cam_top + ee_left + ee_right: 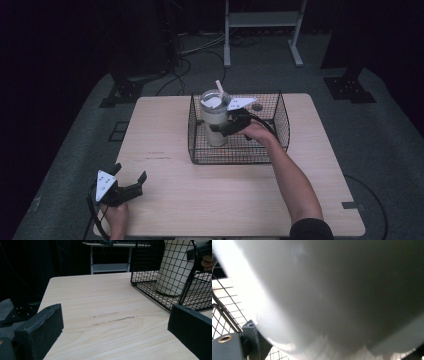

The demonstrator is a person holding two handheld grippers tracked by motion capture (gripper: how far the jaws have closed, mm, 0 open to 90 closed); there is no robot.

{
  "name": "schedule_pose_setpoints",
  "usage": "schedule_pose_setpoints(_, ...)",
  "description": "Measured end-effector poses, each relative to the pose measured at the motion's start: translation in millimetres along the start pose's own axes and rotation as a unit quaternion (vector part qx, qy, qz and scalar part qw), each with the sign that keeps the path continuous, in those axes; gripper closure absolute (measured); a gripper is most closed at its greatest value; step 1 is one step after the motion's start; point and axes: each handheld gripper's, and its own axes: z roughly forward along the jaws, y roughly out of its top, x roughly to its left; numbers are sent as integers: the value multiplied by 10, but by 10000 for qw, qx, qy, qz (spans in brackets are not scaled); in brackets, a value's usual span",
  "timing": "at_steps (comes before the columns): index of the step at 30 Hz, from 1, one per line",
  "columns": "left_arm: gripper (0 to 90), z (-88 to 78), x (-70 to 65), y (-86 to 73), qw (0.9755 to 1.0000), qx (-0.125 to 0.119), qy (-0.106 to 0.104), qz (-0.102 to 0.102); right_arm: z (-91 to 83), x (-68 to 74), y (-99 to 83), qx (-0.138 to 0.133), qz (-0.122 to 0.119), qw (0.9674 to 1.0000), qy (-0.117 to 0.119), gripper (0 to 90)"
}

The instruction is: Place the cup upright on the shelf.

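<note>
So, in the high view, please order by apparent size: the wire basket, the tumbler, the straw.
1. wire basket, clearly the largest.
2. tumbler, standing inside the basket, with the right gripper at its side.
3. straw, smallest, rising from the tumbler's lid.

tumbler (337, 290) blurred close-up, cut off all edges, right tool (231, 126) jaws mostly hidden

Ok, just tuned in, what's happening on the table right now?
The person's right gripper is inside the black wire basket, closed around the cream tumbler with a straw, which stands upright on the basket floor. The left gripper sits open and empty near the front left corner of the wooden table, apart from the basket.
</note>
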Motion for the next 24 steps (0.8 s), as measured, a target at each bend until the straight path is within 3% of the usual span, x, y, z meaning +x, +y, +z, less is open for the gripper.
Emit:
schedule_pose_setpoints(10,0,-1,0,0,10000,7,-1,2,-28,4,11,130,-155,9998,-4,73)
schedule_pose_setpoints(24,0,-1,-5,0,10000,15,-12,13,-84,23,23,217,-88,9997,-44,76)
